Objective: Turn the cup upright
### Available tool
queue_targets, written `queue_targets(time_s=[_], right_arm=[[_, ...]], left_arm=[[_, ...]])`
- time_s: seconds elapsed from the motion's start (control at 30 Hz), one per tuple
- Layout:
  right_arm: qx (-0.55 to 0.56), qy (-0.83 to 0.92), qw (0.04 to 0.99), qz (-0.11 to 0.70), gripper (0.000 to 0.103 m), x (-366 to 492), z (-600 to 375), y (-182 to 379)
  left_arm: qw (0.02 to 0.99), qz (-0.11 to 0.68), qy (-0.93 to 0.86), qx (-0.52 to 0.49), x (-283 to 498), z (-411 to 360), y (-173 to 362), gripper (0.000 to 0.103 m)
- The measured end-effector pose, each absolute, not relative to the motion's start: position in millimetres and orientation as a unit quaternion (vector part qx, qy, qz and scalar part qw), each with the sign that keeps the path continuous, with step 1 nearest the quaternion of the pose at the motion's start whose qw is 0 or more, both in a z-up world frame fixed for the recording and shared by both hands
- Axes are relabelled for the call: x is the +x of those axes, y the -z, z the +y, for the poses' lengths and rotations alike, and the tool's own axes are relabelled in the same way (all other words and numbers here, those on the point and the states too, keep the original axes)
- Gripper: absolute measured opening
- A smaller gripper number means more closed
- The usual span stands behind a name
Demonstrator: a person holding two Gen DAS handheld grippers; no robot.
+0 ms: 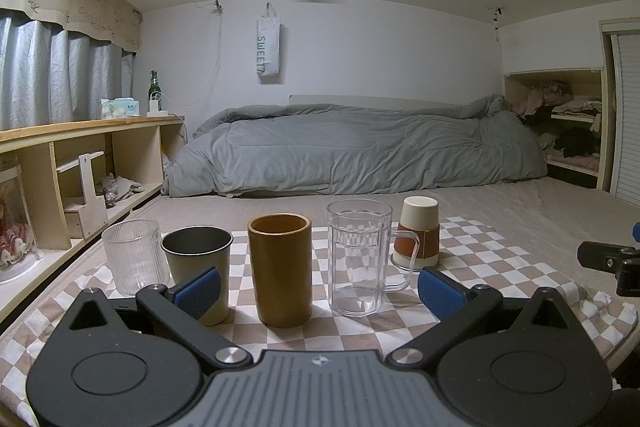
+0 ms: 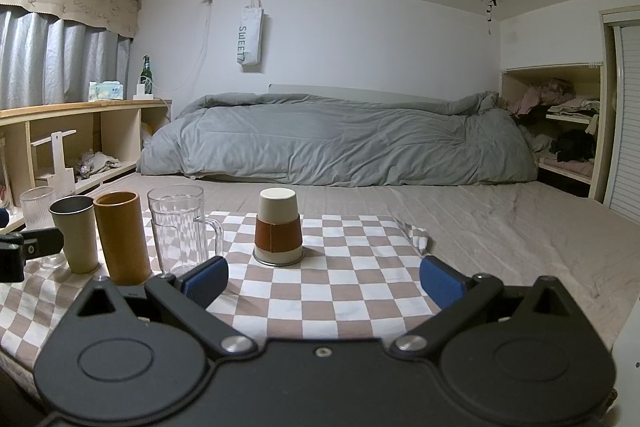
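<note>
A cream cup with a brown sleeve [image 2: 279, 230] stands upside down on the checkered cloth [image 2: 340, 291], ahead of my right gripper [image 2: 324, 281], which is open and empty. In the left wrist view the same cup [image 1: 418, 231] is at the right end of the row, behind the clear mug. My left gripper [image 1: 318, 293] is open and empty, just in front of the brown tumbler [image 1: 279, 269] and the clear mug [image 1: 358, 257]. The right gripper's side shows at the right edge of the left wrist view [image 1: 612, 265].
A ribbed glass [image 1: 134, 257] and a grey metal cup [image 1: 198, 273] stand upright left of the tumbler. A grey duvet [image 2: 340, 143] lies at the back of the bed. Wooden shelves [image 1: 80, 163] run along the left, a clothes shelf [image 2: 560, 123] at right.
</note>
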State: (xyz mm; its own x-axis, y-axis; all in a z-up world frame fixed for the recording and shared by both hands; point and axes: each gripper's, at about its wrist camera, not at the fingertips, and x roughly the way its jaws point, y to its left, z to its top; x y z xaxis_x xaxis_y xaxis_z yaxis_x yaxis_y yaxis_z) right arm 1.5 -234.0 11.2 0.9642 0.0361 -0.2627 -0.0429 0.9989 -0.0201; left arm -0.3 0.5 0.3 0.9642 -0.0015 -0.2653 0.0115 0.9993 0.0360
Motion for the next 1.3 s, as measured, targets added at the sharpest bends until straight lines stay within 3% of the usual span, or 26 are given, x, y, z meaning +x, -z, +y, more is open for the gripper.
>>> queue_targets(time_s=[1.3], right_arm=[[-0.014, -0.023, 0.991, 0.134, 0.103, 2.1, -231.2, -9.7]], left_arm=[[0.991, 0.133, 0.003, 0.018, -0.2, 0.7, -0.2, 0.103]])
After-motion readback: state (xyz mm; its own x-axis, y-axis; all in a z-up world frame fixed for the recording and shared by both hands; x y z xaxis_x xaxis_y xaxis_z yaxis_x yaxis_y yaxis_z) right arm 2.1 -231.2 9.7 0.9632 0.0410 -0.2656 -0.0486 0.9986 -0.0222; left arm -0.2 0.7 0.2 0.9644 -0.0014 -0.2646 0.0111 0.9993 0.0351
